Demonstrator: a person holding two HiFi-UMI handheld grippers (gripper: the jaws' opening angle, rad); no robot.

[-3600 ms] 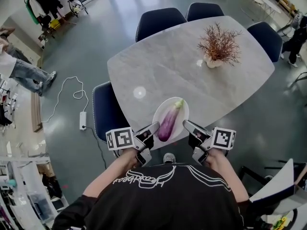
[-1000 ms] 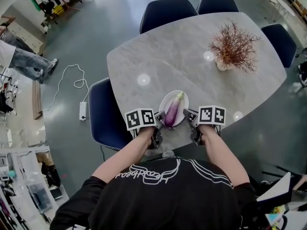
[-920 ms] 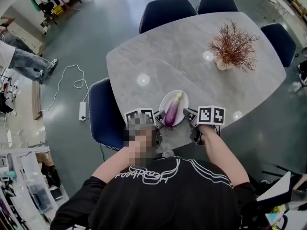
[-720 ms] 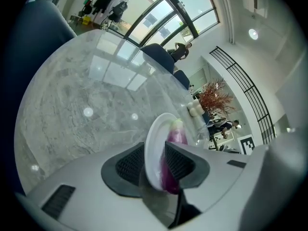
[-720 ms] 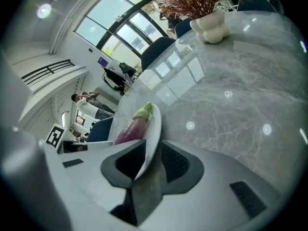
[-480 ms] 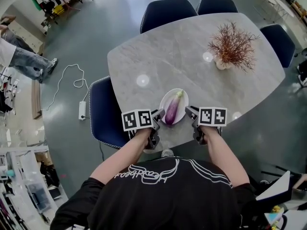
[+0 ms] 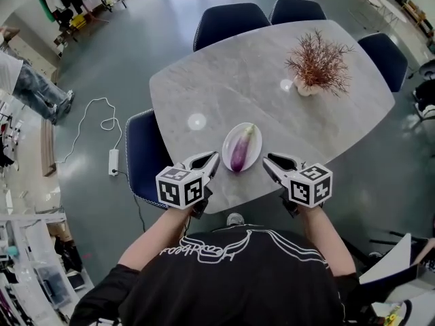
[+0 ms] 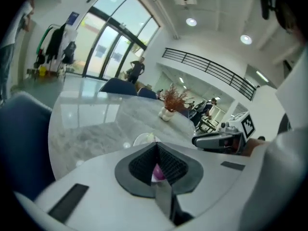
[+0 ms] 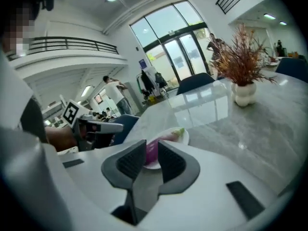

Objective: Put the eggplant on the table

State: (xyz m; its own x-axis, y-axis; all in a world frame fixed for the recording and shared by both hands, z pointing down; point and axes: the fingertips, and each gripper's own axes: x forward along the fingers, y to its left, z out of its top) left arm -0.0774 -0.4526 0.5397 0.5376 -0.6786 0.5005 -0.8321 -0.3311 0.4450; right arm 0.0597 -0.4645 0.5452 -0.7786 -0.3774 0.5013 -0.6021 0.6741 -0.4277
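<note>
A: Where is the long purple eggplant [image 7: 239, 151] found?

B: On the white oval plate [image 7: 254, 148], close to the near edge of the grey marble table [image 7: 238, 80]. Its long axis is pointed away from that edge, stem end farthest.

A: And the tools?

B: It is flanked. The left gripper [image 7: 211, 158] has just been closed on nothing; the right gripper [image 7: 268, 160] is held narrowly parted and empty. Neither is judged clearly nearer. Bare tabletop is left beside the plate, and dark blue chairs [image 7: 228, 20] are set round the table.

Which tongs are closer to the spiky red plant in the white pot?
Right. The right tongs are below the plant in the head view, on its side of the plate. The left tongs are across the plate, farther off.
</note>
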